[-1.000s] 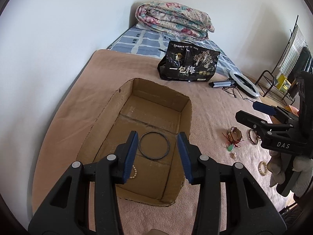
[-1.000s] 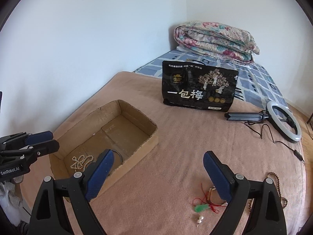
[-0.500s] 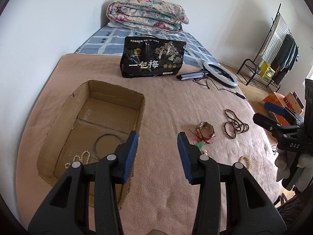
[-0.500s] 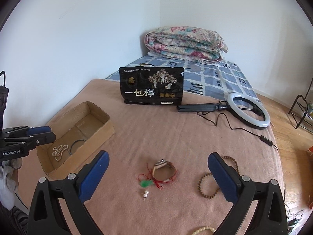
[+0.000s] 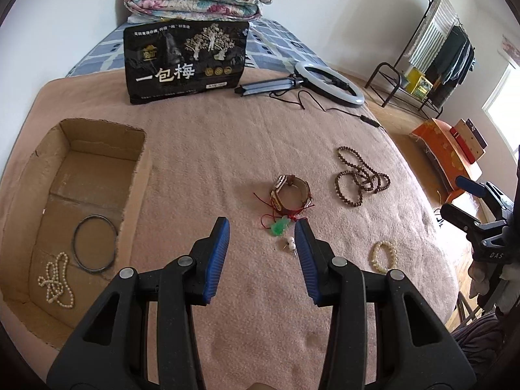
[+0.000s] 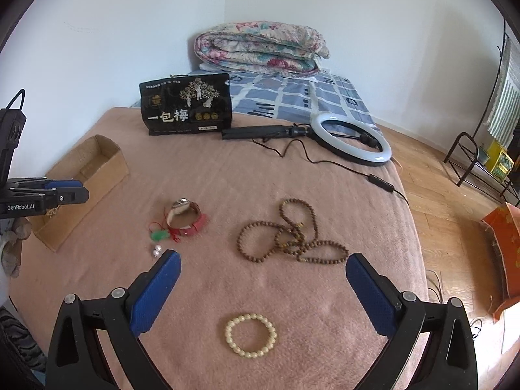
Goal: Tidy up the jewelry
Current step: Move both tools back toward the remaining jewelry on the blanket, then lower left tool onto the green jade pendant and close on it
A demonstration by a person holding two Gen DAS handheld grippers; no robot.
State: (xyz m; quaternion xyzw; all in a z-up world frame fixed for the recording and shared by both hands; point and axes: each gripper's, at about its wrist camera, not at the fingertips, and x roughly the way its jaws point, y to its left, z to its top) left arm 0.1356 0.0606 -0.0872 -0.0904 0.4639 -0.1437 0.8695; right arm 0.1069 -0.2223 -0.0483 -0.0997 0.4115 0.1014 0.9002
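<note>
Pink blanket (image 6: 227,178) under both grippers, jewelry scattered on it. My right gripper (image 6: 263,268) hung with its jaws spread wide and nothing between the pads. Nearest to it lay a cream bead bracelet (image 6: 251,334), between the fingers in that view but not touched. Beyond that, a tangle of brown beads (image 6: 289,237). Off to the left of those: a watch (image 6: 183,216) on its side with red cord, a green charm (image 6: 159,235) just beside it, and two pearl studs (image 6: 156,252) near the charm.

My left gripper (image 5: 261,227) was part open, empty, pads apart over bare blanket, with the studs just beside the right-hand pad. To its left sat the box (image 5: 136,175), holding a dark bangle (image 5: 94,243) and a pearl strand (image 5: 57,281); the two lay near each other, whether touching I could not tell.

Farther back: a black bag (image 6: 187,104) standing upright, a ring light (image 6: 351,138) lying flat with its cable trailing, then a folded quilt (image 6: 260,48) against the wall.
</note>
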